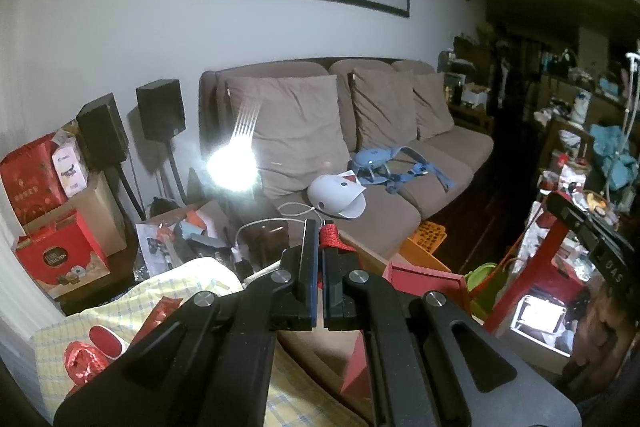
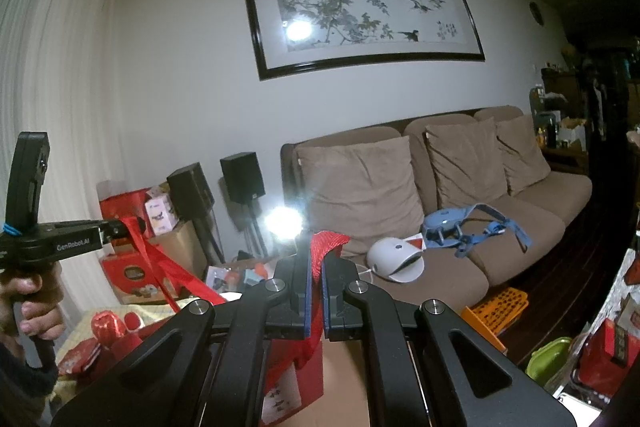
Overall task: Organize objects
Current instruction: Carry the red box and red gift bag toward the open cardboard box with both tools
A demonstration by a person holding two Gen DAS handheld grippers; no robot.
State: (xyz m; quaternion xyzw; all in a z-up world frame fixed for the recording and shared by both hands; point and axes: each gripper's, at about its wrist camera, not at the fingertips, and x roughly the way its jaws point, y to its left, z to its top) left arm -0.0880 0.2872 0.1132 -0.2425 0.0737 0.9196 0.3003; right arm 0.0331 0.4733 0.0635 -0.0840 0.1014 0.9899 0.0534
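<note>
A red gift bag (image 2: 298,379) with red ribbon handles hangs between my two grippers. My left gripper (image 1: 320,251) is shut on one red ribbon handle (image 1: 330,235), whose end sticks up past the fingertips. The bag's open mouth (image 1: 424,273) shows just below it. My right gripper (image 2: 316,259) is shut on the other ribbon handle (image 2: 329,247). In the right wrist view the left gripper (image 2: 130,225) is held by a hand (image 2: 36,307) at the far left, with red ribbon (image 2: 160,267) running down from it. In the left wrist view the right gripper (image 1: 558,205) is at the right edge above a taut red strap (image 1: 532,267).
A brown sofa (image 1: 400,211) stands ahead with a white domed device (image 1: 338,195) and a blue strap harness (image 1: 384,167) on it. Red gift boxes (image 1: 60,259) and speakers (image 1: 160,115) stand at the left. An orange crate (image 1: 430,237) and a green container (image 2: 548,359) lie on the floor. A checked cloth (image 1: 132,311) holds red items.
</note>
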